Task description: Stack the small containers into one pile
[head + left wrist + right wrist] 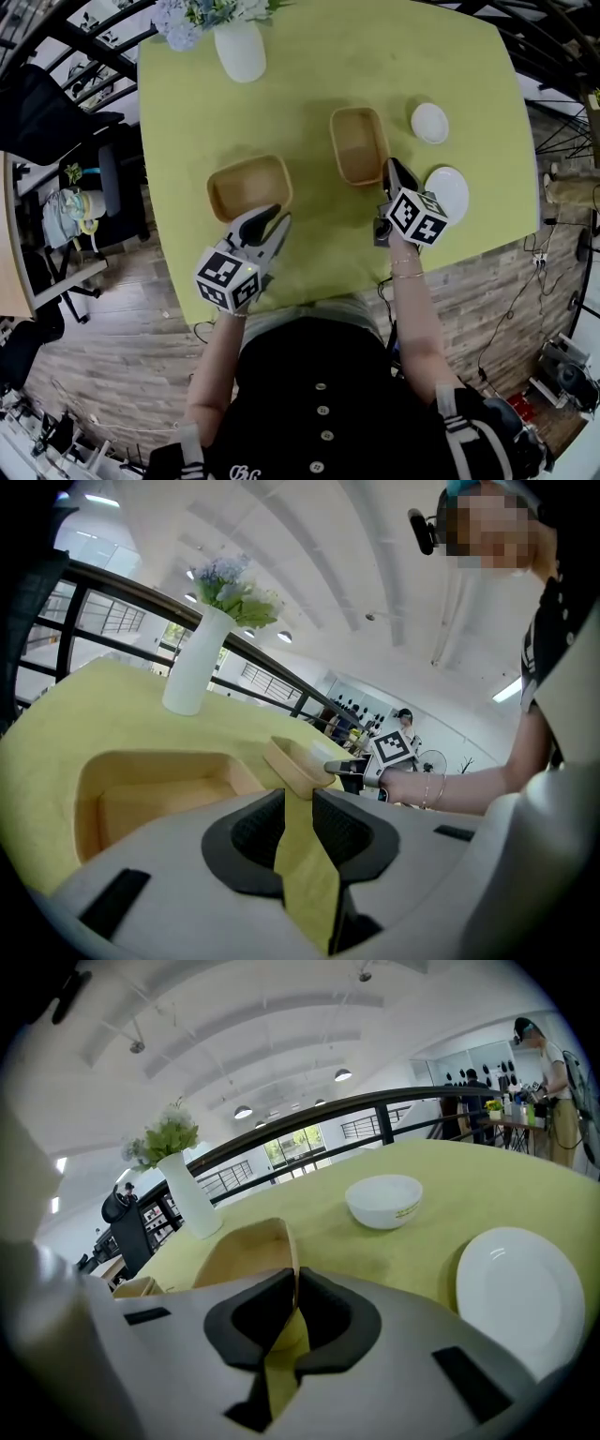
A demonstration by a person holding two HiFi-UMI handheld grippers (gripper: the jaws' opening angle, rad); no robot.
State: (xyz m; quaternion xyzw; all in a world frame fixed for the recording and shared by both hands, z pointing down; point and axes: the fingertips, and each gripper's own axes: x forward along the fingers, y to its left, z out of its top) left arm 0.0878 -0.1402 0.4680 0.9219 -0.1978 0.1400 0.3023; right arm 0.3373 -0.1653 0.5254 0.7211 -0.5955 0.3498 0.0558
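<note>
From above, in the head view, we see two wooden containers well apart on the green table (328, 66). The left container (249, 186) lies with its long axis running across. The right container (359, 143) has its long axis running away from us. Our right gripper (392, 171) sits at the near right corner of the right one. Our left gripper (274, 218) is just beside the near right corner of the left one.

Through the left gripper view, the jaws stand partly apart with only tablecloth between them. The left container (150, 794) lies to their left, outside the gap, so that hand holds nothing.

Through the right gripper view, the jaws are pinched on the thin near wall of the right container (246, 1252). We judge that this held container must travel leftward and turn a quarter to match the other's axis before it can nest.
</note>
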